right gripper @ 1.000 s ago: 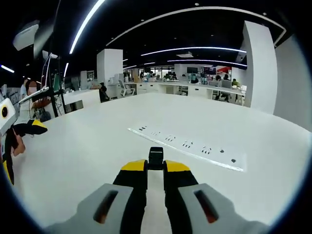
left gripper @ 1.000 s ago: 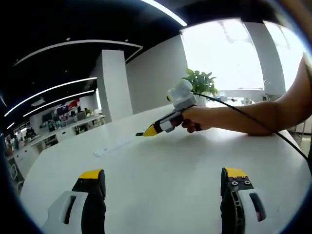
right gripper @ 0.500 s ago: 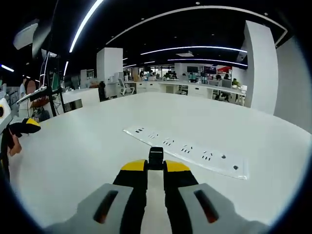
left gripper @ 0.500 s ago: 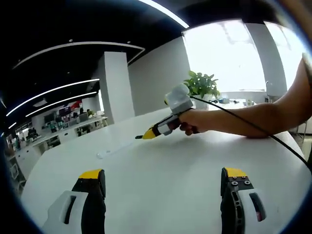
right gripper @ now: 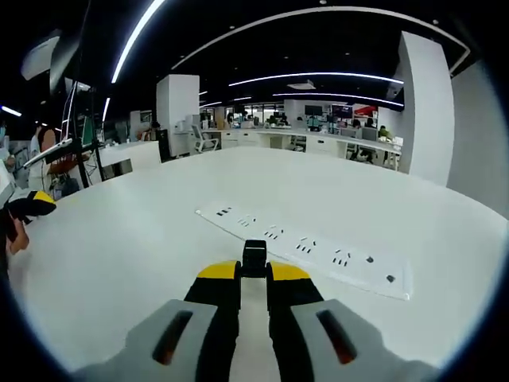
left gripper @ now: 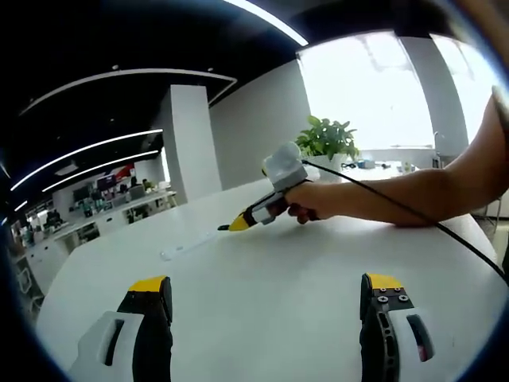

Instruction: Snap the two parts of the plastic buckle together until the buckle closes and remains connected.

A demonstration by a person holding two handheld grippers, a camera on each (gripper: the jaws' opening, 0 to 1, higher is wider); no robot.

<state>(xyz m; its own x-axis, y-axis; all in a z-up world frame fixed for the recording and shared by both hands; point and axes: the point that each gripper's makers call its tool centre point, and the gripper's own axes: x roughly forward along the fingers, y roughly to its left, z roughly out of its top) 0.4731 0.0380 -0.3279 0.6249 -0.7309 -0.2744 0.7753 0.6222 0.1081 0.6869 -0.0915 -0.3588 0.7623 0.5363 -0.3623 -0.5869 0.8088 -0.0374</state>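
My right gripper [right gripper: 254, 274] pinches one black buckle part [right gripper: 254, 256] between nearly closed jaws, above the white desk [right gripper: 143, 239]. Just beyond the buckle part, one white power strip [right gripper: 306, 249] lies flat on the desk. In the left gripper view, my left gripper [left gripper: 266, 290] stands wide and empty; beyond it my hand [left gripper: 310, 200] holds the right gripper, one potted plant [left gripper: 328, 139] behind.
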